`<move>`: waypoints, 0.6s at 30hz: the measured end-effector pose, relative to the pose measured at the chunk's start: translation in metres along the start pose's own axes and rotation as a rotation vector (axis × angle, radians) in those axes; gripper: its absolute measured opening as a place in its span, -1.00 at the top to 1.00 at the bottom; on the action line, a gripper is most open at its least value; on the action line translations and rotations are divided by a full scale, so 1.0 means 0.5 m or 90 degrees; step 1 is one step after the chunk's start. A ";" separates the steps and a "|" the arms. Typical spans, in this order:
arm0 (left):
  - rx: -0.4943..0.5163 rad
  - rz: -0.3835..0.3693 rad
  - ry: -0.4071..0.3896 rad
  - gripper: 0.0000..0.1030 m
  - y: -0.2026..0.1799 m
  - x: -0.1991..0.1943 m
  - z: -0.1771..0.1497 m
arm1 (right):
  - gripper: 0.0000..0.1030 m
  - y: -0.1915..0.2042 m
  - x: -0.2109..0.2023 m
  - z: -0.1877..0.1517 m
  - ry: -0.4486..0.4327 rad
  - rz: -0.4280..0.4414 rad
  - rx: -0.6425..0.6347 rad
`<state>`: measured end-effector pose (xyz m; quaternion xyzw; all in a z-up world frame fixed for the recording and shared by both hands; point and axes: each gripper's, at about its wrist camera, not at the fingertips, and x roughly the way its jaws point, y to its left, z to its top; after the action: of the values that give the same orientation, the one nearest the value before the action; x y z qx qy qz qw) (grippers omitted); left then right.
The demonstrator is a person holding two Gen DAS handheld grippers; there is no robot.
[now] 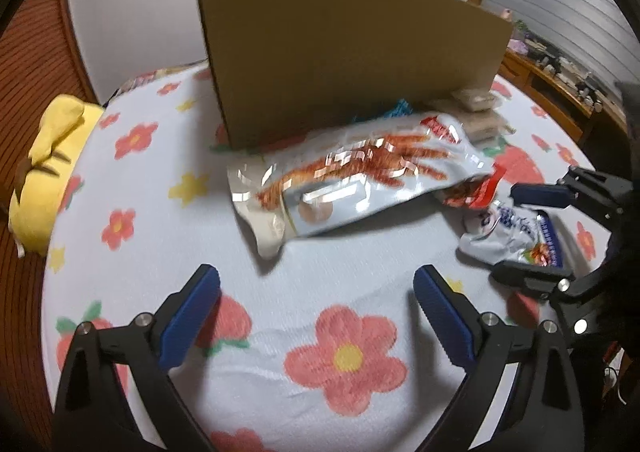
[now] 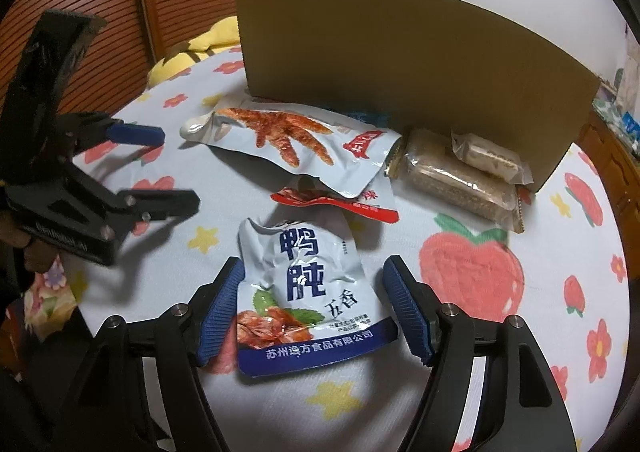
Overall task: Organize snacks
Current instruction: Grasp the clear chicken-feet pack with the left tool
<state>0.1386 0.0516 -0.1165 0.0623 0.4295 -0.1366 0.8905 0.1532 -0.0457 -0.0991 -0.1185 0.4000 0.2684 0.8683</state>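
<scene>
The black left gripper with blue pads [image 1: 316, 306] points steeply downward, jaws spread wide and empty. The matching right gripper [image 2: 314, 306] tilts downward too, jaws parted.

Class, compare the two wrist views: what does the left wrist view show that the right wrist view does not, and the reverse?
Only the left wrist view: the wooden side counter with clutter.

Only the right wrist view: the blue lettering on the duck gizzard pouch, and the small white wrapped bar atop the brown biscuit pack.

Both: the cardboard box, the chicken feet pouch, the floral cloth and the yellow plush toy.
</scene>
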 end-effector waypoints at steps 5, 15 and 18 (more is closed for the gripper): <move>0.063 0.000 -0.016 -0.83 -0.007 -0.007 0.049 | -0.46 -0.006 -0.002 -0.008 -0.007 -0.001 0.004; 0.153 -0.082 -0.001 -0.71 -0.050 0.025 0.138 | -0.48 -0.007 -0.003 -0.009 -0.017 -0.003 0.003; 0.161 -0.104 0.011 -0.67 -0.056 0.041 0.152 | -0.48 -0.009 -0.005 -0.012 -0.018 -0.003 0.001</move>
<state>0.1994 0.0037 -0.0851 0.1403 0.4202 -0.2612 0.8576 0.1506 -0.0527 -0.1011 -0.1148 0.3873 0.2678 0.8747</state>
